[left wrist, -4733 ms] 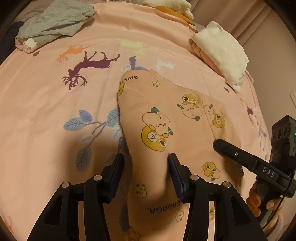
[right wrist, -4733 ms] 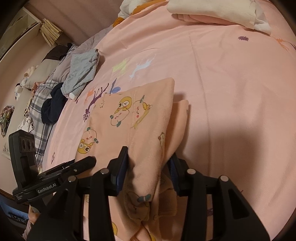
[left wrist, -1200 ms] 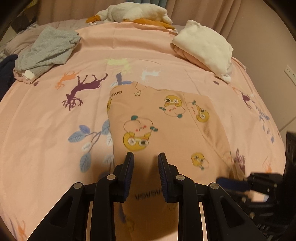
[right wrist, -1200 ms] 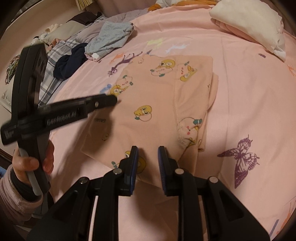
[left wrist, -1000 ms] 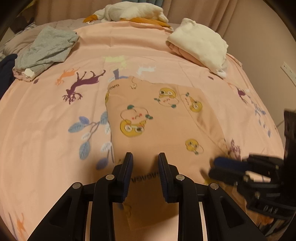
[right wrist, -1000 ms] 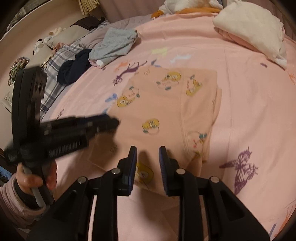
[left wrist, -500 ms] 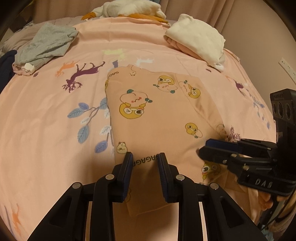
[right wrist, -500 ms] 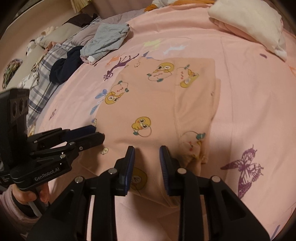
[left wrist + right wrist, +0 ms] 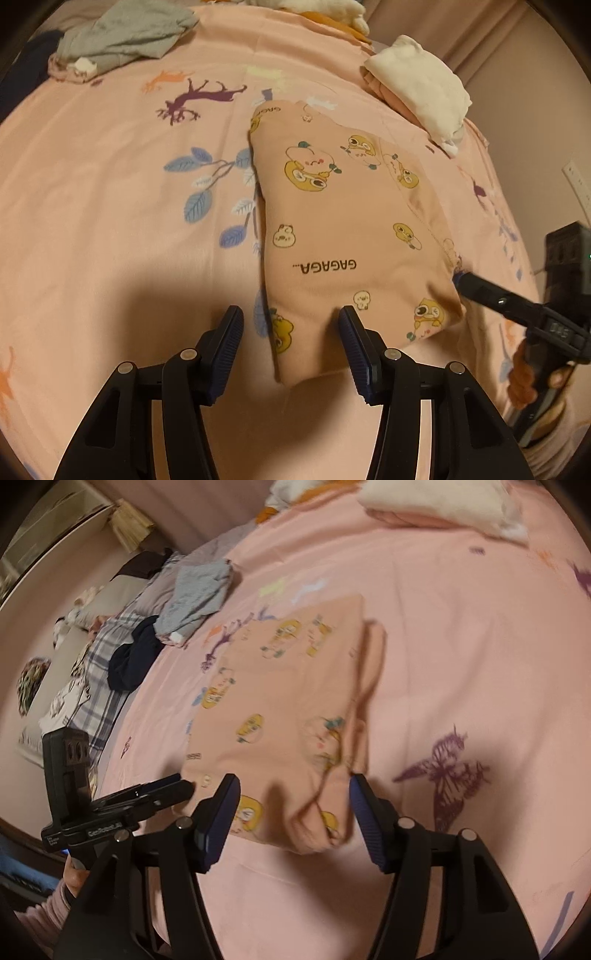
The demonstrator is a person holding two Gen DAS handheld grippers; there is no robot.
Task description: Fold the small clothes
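Two claws, one peach printed garment, one grey garment, one white folded pile.

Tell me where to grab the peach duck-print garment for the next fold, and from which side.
Take the peach duck-print garment by its near hem, one corner per gripper, coming in low from the near side. That edge lies flat on the bedsheet, directly ahead of the left gripper and right gripper; both have just been opening, with cloth between the jaws but unpinched.
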